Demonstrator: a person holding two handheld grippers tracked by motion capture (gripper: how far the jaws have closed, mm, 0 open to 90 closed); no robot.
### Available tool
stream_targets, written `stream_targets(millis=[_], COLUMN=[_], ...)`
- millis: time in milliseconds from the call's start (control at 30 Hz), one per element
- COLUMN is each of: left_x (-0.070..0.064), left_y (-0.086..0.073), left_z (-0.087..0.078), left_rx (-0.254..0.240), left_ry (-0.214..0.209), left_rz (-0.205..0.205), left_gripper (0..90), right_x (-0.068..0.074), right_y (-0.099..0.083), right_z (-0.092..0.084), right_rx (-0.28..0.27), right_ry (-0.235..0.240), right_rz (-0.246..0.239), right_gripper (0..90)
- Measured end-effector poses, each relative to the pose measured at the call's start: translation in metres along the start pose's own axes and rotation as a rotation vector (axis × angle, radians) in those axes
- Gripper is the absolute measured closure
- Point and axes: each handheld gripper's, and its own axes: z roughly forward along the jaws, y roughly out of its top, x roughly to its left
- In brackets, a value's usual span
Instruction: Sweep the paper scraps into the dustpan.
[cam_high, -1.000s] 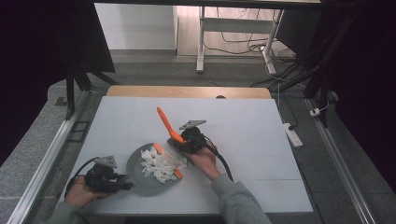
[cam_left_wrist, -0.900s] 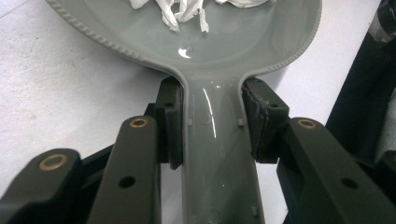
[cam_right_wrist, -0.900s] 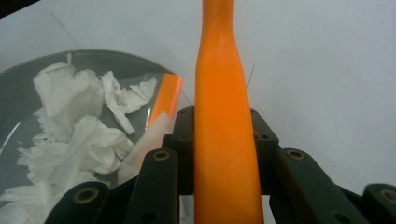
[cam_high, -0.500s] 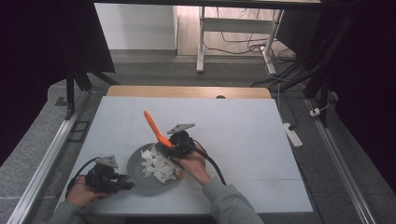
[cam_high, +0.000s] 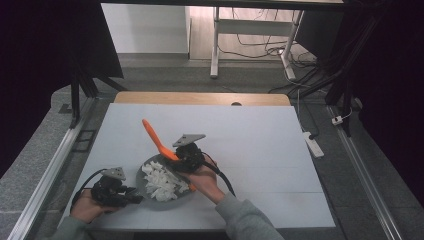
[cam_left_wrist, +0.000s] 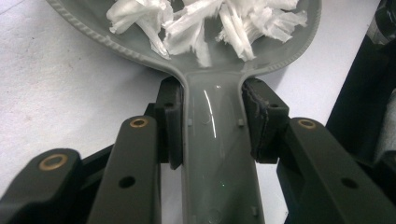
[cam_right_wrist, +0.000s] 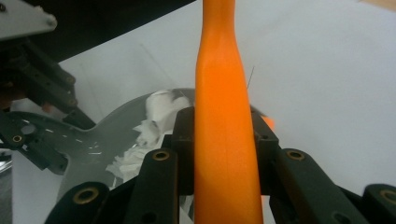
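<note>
Left claw (cam_left_wrist: 212, 126) clamped on the grey pan's handle (cam_left_wrist: 217, 163), near the worktop's (cam_high: 280, 135) front-left corner. Pan (cam_high: 145, 187) holds white shreds (cam_high: 162, 182). Right claw (cam_right_wrist: 224, 140) clamped on orange tool (cam_high: 156, 139), its handle angled up-left above the pan's far rim. Far and right halves of the worktop are open. Versus a second ago: right claw and tool have shifted left, onto the pan; left claw unchanged.

pan: I see grey pan (cam_high: 150, 187) flat on the table, handle clamped
shreds: white shreds (cam_high: 162, 181) heaped inside
spatula: orange spatula (cam_high: 156, 138), handle tilted up-left
</note>
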Motion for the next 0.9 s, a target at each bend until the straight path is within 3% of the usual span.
stream_targets(millis=[300, 433, 600, 767, 833, 900], left_x=[0.0, -0.001, -0.002, -0.003, -0.003, -0.003], left_y=[-0.001, -0.001, -0.001, -0.001, -0.001, -0.001], left_z=[0.0, 0.0, 0.001, 0.001, 0.001, 0.002], left_rx=[-0.001, 0.0, -0.004, -0.006, -0.007, -0.007], left_ry=[0.003, 0.004, 0.01, 0.009, 0.01, 0.009], left_rz=[0.0, -0.002, -0.002, -0.007, -0.008, -0.009], left_gripper=[61.7, 61.7, 61.7, 61.8, 61.7, 61.7], right_x=[-0.018, -0.027, -0.031, -0.02, -0.01, -0.005], right_y=[-0.002, -0.011, -0.034, -0.041, -0.039, -0.037], right_z=[-0.019, -0.021, -0.014, -0.008, -0.006, -0.006], right_rx=[-0.028, 0.005, 0.082, 0.091, 0.085, 0.071], right_ry=[-0.054, -0.087, -0.114, -0.085, -0.073, -0.032], right_rz=[0.017, 0.035, 0.055, 0.053, 0.028, 0.043], right_gripper=[70.5, 70.5, 70.5, 70.5, 70.5, 70.5])
